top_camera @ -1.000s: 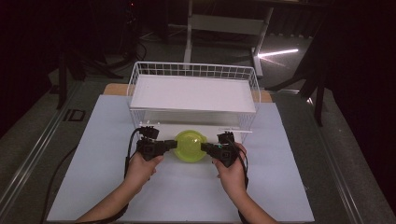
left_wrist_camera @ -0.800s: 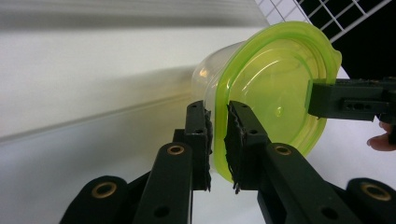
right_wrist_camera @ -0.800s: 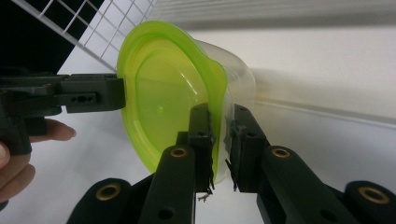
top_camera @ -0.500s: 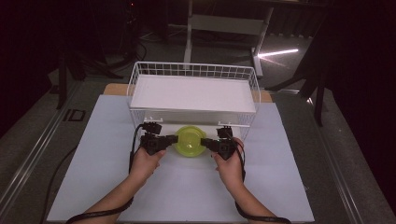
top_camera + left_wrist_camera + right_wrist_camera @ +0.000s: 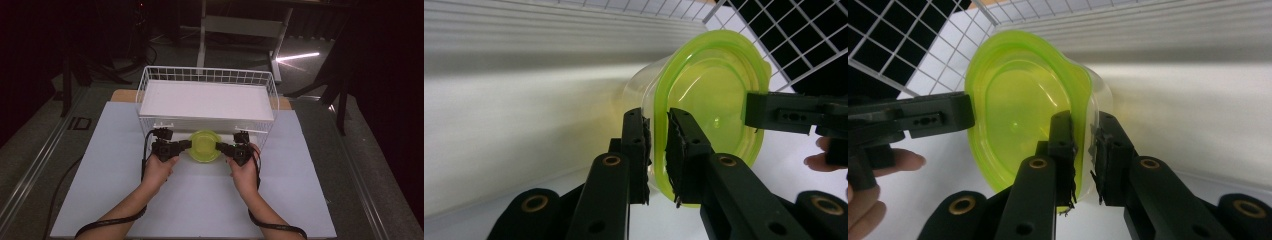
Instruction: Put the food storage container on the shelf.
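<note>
I held a round container with a lime-green lid (image 5: 204,145) between my two grippers, just in front of the white wire basket (image 5: 150,82), close against its front wall and above the white table cover (image 5: 110,165). My left gripper (image 5: 657,137) pinched the lid's rim on one side, one jaw on the clear wall of the container, the other on top of the lid. My right gripper (image 5: 1083,145) pinched the opposite rim the same way. A white slab (image 5: 207,100) lay inside the basket. My left hand (image 5: 159,169) and right hand (image 5: 245,170) stayed nearer me than the basket.
</note>
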`<state>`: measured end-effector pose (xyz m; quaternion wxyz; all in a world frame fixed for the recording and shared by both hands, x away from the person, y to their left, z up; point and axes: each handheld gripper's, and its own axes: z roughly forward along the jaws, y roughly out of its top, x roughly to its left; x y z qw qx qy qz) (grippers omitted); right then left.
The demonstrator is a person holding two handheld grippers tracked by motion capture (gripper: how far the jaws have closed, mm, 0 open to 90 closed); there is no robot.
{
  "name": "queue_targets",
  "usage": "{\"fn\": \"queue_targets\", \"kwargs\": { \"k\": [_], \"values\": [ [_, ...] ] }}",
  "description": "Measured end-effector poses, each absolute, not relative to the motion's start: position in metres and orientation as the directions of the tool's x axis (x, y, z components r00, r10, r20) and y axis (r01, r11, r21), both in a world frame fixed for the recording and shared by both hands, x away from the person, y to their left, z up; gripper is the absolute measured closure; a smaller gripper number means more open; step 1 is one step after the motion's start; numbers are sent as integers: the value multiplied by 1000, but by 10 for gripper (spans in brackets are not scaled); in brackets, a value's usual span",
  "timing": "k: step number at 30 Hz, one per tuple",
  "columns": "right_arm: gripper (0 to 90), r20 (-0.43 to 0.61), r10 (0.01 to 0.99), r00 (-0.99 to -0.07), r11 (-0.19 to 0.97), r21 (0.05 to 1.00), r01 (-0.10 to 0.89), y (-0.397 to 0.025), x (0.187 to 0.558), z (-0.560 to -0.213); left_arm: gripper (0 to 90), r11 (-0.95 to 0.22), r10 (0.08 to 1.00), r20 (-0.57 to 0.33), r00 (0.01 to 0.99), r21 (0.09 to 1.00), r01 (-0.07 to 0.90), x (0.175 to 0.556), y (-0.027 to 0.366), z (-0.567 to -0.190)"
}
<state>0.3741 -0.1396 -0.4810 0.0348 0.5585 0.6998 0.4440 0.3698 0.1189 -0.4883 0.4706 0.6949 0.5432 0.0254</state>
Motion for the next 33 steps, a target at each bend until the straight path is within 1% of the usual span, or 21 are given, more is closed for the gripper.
{"fn": "queue_targets", "kwargs": {
  "k": [2, 6, 7, 10, 11, 13, 14, 18, 21, 22, 25, 27, 29, 31, 33],
  "values": [
    [794, 450, 811, -373, -26, 665, 746, -140, 376, -481, 795, 48, 772, -488, 407, 684, 728, 373, 120, -491],
    [781, 433, 819, -378, -22, 680, 733, -139, 378, -480, 770, 33, 781, -464, 417, 698, 715, 377, 118, -491],
    [773, 426, 820, -381, -19, 686, 727, -139, 380, -480, 770, 12, 795, -434, 424, 710, 704, 378, 113, -490],
    [757, 401, 840, -366, -18, 694, 720, -139, 386, -481, 736, -19, 802, -401, 442, 723, 690, 380, 107, -490],
    [751, 402, 843, -358, -24, 693, 720, -138, 387, -481, 726, -17, 803, -398, 444, 729, 684, 380, 107, -491],
    [746, 365, 852, -376, -9, 726, 687, -138, 390, -483, 717, 10, 796, -423, 434, 724, 689, 382, 108, -493],
    [737, 356, 857, -372, -6, 729, 685, -136, 391, -483, 712, -1, 792, -412, 450, 737, 676, 384, 109, -494],
    [721, 329, 875, -356, 1, 733, 680, -131, 392, -483, 676, 1, 795, -399, 456, 754, 657, 387, 109, -496],
    [684, 332, 880, -339, -9, 726, 688, -130, 394, -483, 625, -9, 807, -374, 457, 766, 642, 390, 109, -497],
    [650, 312, 878, -362, 6, 751, 661, -131, 397, -486, 608, -7, 808, -372, 458, 770, 638, 391, 109, -497],
    [608, 282, 885, -371, 19, 773, 634, -130, 399, -487, 606, 19, 799, -396, 453, 769, 639, 392, 110, -499],
    [570, 284, 884, -372, 14, 777, 629, -130, 398, -487, 599, 19, 797, -395, 457, 772, 635, 392, 109, -499],
    [564, 302, 876, -376, 7, 772, 636, -130, 397, -486, 577, 15, 793, -391, 468, 780, 625, 390, 109, -498],
    [554, 289, 875, -389, 22, 778, 627, -130, 395, -484, 562, 8, 784, -387, 486, 789, 615, 388, 111, -497],
    [553, 311, 869, -386, 15, 762, 648, -131, 394, -483, 525, 7, 787, -377, 488, 796, 605, 386, 114, -495]
  ]
}}
